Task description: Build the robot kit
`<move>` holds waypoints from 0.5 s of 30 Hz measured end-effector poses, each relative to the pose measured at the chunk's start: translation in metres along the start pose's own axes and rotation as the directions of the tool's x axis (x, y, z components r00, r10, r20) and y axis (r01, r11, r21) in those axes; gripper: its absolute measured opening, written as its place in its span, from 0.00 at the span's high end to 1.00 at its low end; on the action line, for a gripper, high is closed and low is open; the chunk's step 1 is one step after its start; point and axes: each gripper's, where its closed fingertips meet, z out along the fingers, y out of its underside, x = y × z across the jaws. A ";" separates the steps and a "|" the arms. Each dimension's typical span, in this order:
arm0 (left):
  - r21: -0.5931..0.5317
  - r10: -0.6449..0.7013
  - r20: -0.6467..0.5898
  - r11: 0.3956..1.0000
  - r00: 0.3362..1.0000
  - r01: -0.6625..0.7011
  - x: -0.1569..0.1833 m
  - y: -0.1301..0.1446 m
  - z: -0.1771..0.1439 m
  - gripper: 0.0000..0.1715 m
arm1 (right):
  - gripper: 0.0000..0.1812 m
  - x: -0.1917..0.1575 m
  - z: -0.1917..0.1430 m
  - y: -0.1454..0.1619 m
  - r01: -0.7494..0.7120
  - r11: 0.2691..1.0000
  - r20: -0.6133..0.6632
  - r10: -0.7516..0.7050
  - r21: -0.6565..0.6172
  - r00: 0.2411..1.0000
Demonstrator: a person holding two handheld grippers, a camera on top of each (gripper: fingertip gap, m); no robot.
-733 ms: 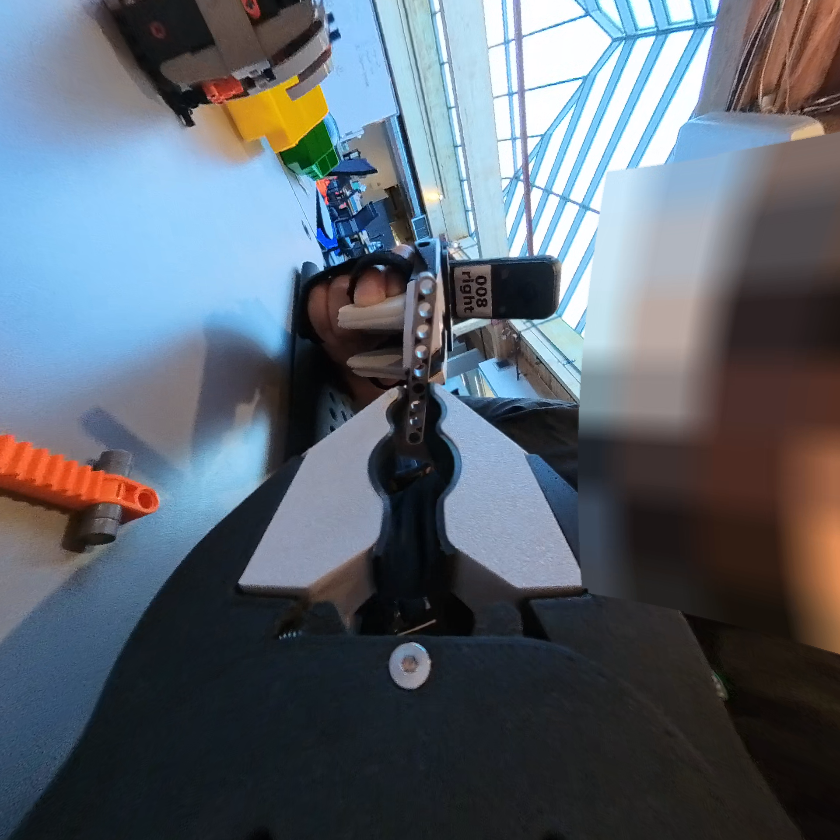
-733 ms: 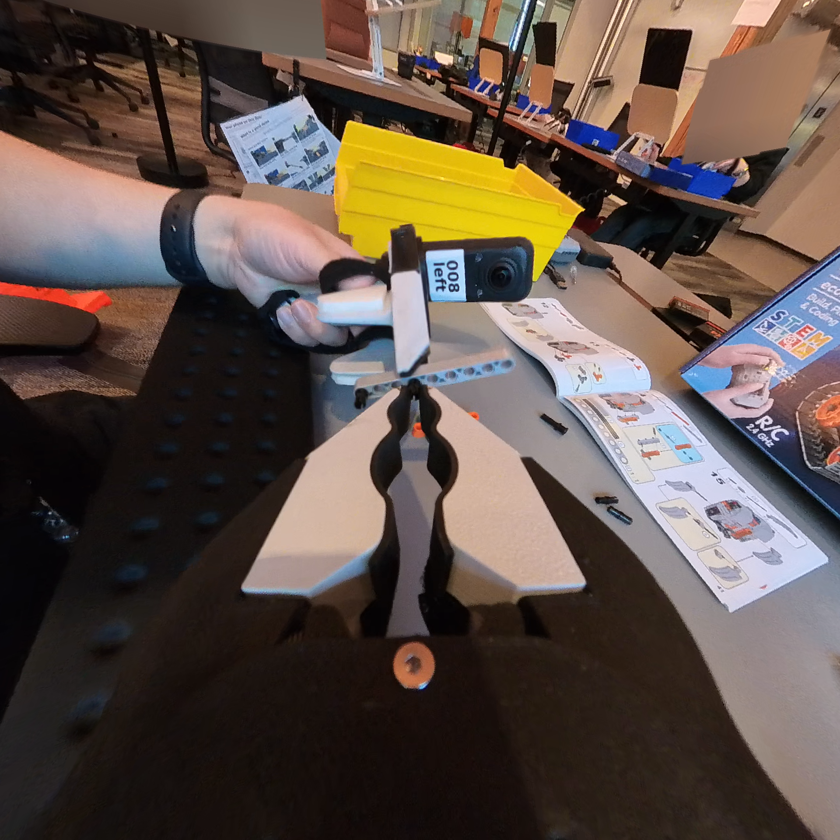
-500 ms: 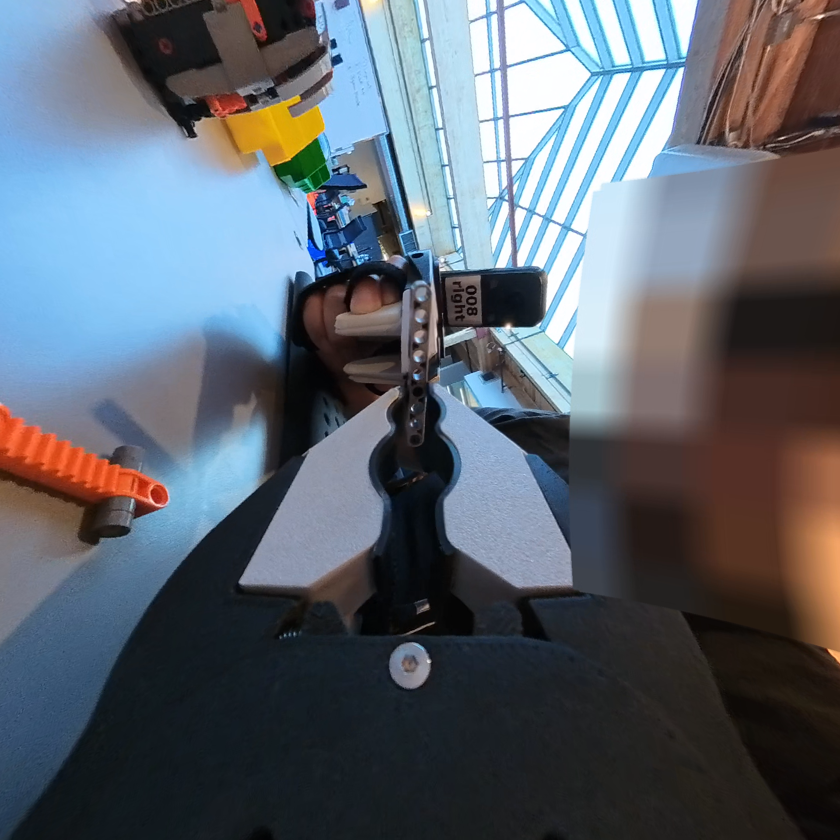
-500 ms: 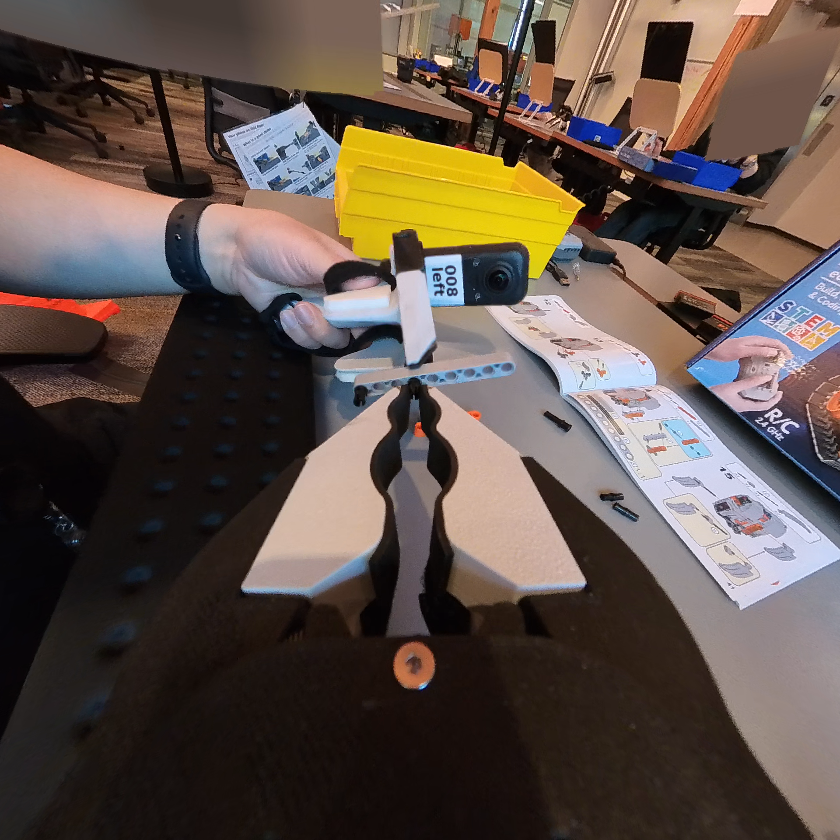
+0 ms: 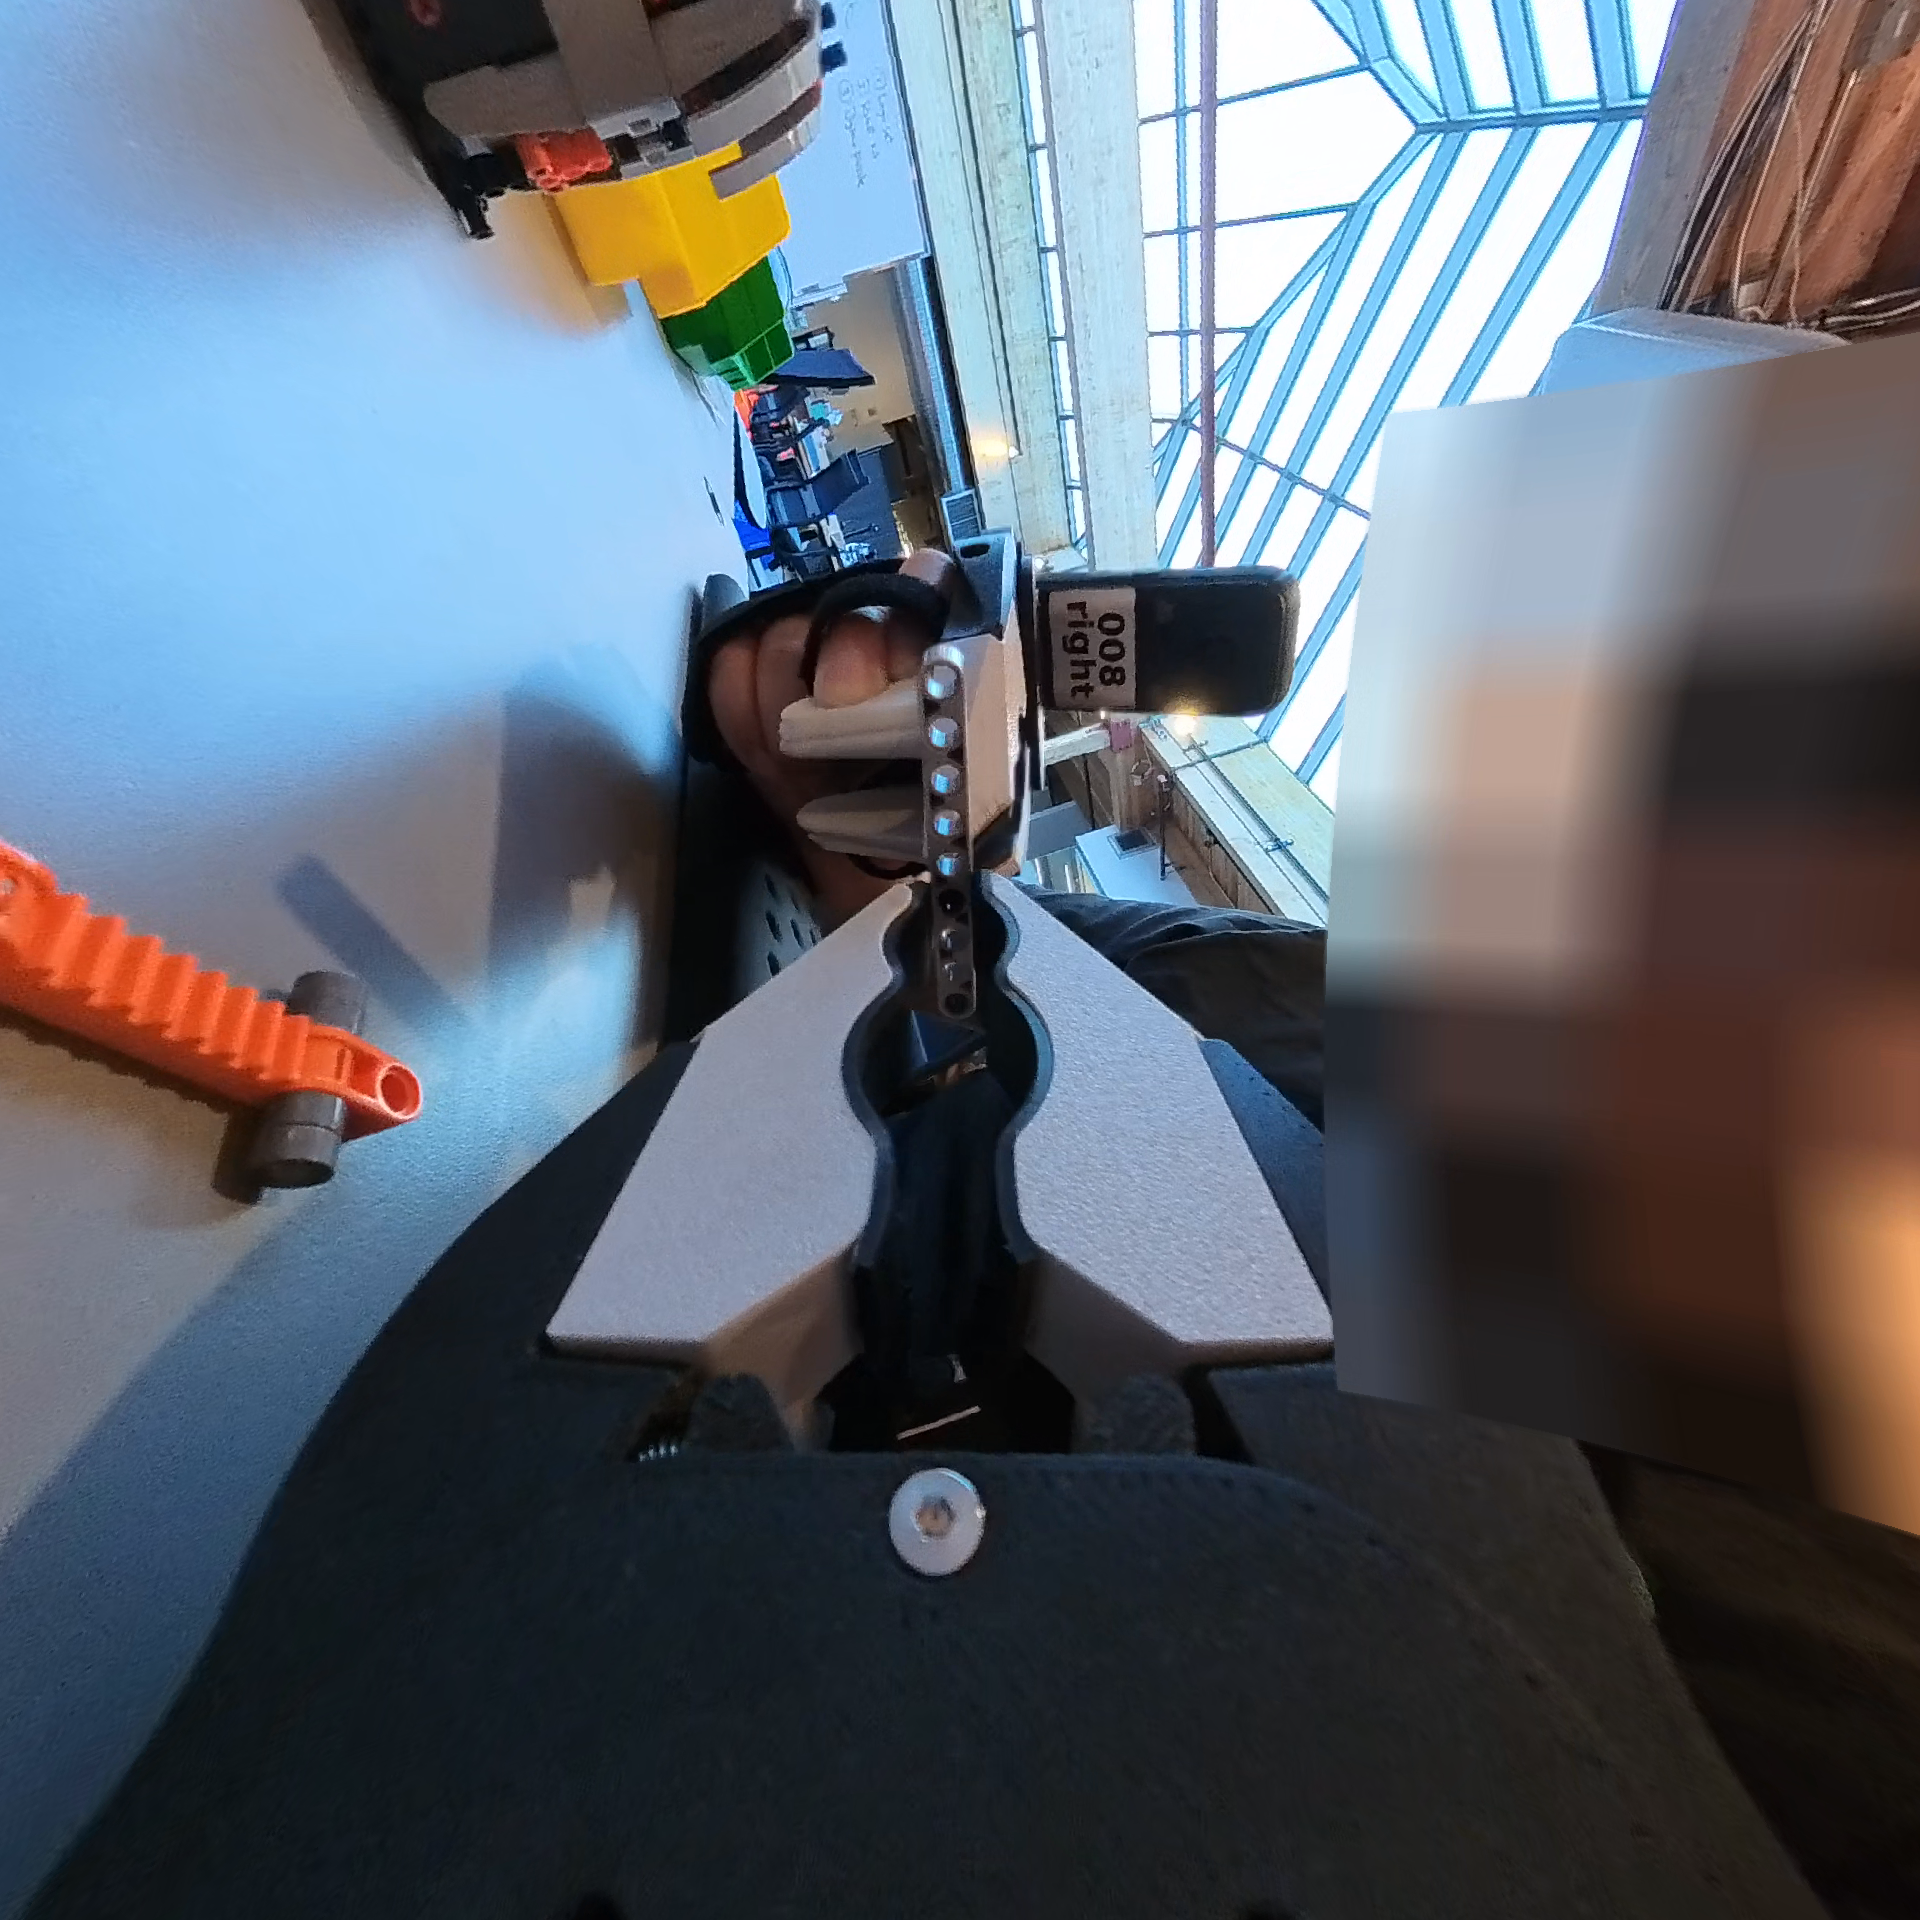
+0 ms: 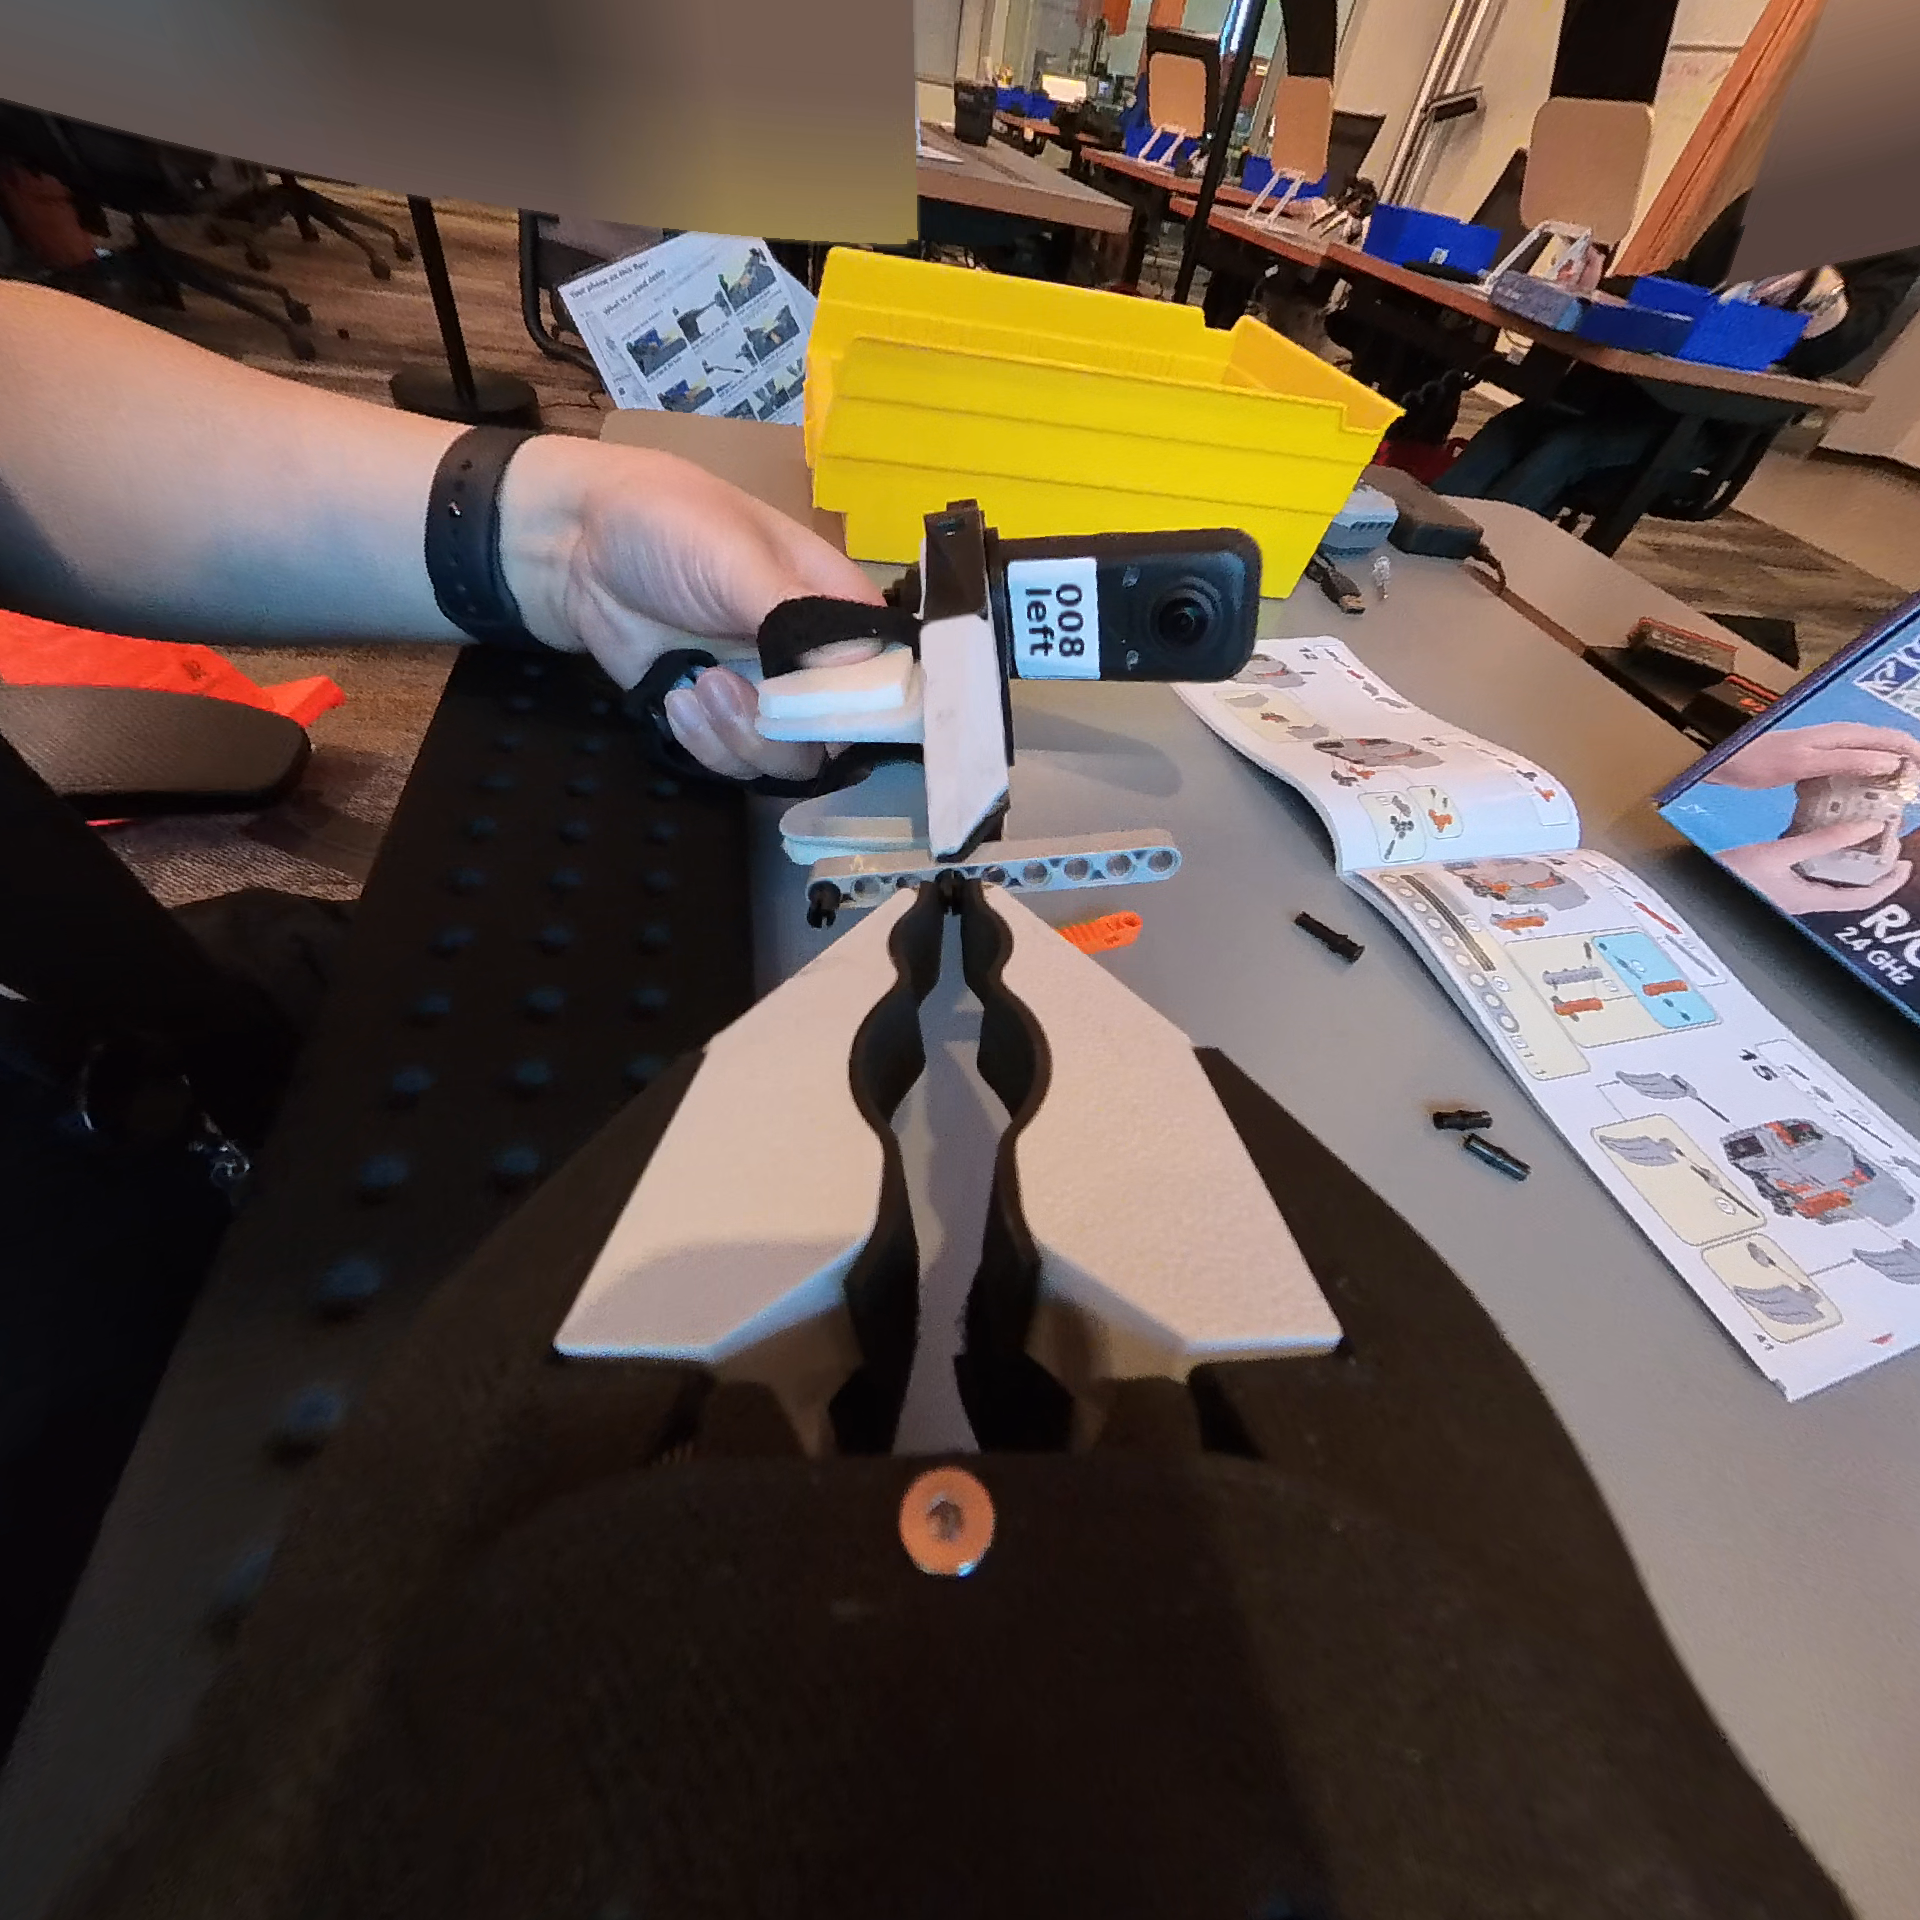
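Observation:
A light grey beam with a row of holes is held level above the grey table. My left gripper is shut on the beam's middle; the left wrist view shows the beam end-on. One white finger of the left gripper comes down onto the beam in the right wrist view. My right gripper faces it, shut with its tips against the beam's near side, pinching what looks like a small black pin, mostly hidden. Another black pin sticks from the beam's left end.
An orange toothed rack with a dark grey connector and a part-built model lie on the table. There are also a yellow bin, an open instruction booklet, a blue box, loose black pins, and a black studded mat. Only a small space, under 4 cm, lies between the two pairs of fingers.
The beam has turned from a slight tilt to level. Both grippers stay closed and meeting at its middle.

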 end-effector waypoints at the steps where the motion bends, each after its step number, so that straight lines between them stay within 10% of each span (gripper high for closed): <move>1: 0.003 -0.007 0.001 1.000 1.000 0.007 -0.001 -0.001 0.000 0.98 | 0.99 0.000 0.000 0.001 -0.008 1.000 0.005 0.008 -0.004 1.000; 15: 0.024 0.061 -0.042 0.998 0.997 -0.060 0.011 -0.003 -0.001 0.98 | 0.99 0.005 -0.001 -0.011 0.022 0.998 -0.041 -0.020 0.053 0.999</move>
